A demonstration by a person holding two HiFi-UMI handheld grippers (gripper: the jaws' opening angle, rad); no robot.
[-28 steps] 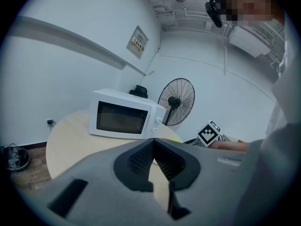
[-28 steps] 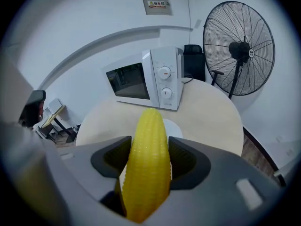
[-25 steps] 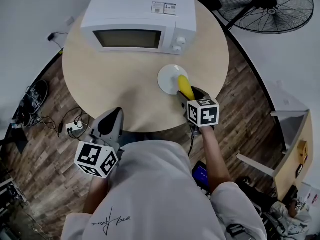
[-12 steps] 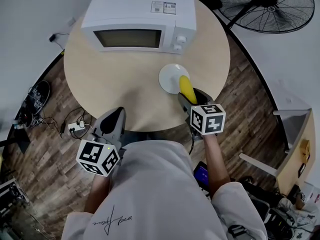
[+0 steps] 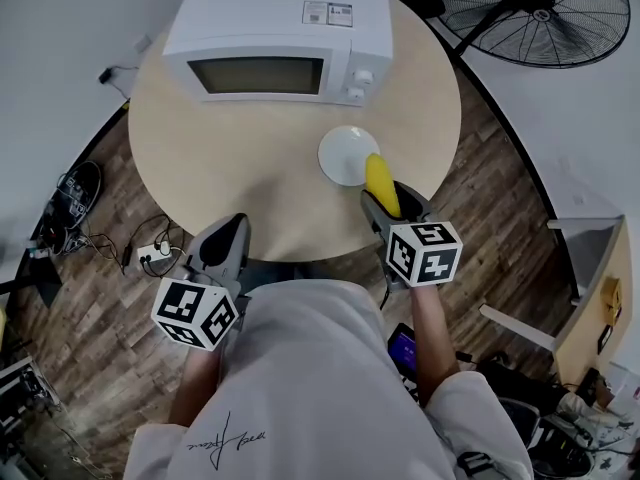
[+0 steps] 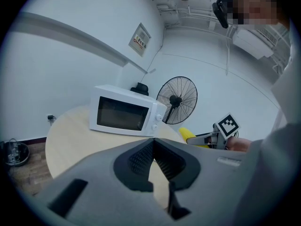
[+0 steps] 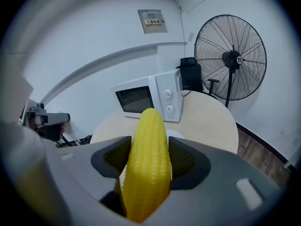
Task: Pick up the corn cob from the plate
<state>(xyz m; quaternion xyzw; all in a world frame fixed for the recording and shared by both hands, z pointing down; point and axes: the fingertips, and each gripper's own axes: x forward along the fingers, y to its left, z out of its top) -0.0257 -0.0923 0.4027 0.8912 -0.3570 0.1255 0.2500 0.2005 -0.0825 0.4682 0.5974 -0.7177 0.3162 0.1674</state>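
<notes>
The yellow corn cob is clamped lengthwise between the jaws of my right gripper, which is shut on it above the table's near edge. In the right gripper view the corn cob fills the gap between both dark pads of the right gripper. The small white plate lies bare on the table just beyond the cob's tip. My left gripper hangs at the table's near-left edge, shut and holding nothing. Its tips meet in the left gripper view, where the corn cob shows at the right.
A white microwave stands at the back of the round wooden table. A black floor fan stands beyond the table at the right. Cables and a power strip lie on the floor at the left.
My right gripper has risen and drawn back toward me with the corn, lifting it off the plate. The left gripper has stayed where it was.
</notes>
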